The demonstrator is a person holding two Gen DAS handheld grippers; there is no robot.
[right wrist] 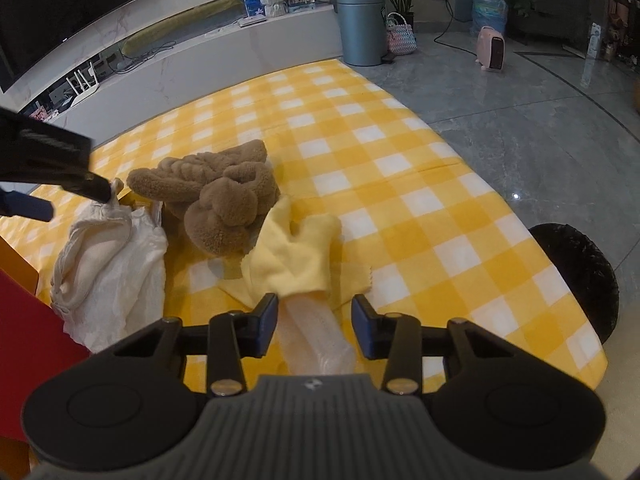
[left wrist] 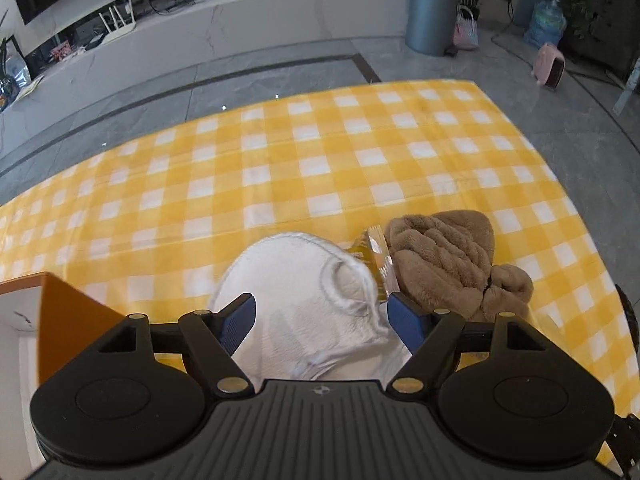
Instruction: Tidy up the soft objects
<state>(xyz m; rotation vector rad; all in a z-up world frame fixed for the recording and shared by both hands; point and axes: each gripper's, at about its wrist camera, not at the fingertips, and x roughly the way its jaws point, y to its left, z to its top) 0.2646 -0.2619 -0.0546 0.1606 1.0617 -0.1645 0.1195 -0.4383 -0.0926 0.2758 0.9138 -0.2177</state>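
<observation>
My left tongs [left wrist: 322, 322] stood wide over the white cloth [left wrist: 304, 300] near the desk's left edge, pads clear of it — a loose fold could have snagged and dragged. Brown plush towel [right wrist: 216, 196] sat beside it, untouched. My right tongs [right wrist: 314, 326] were narrowed around a translucent roll [right wrist: 316, 334] under the yellow cloth [right wrist: 294, 256]; whether the pads pressed it I couldn't tell — it may have slipped out, or the cloth lifted along.
</observation>
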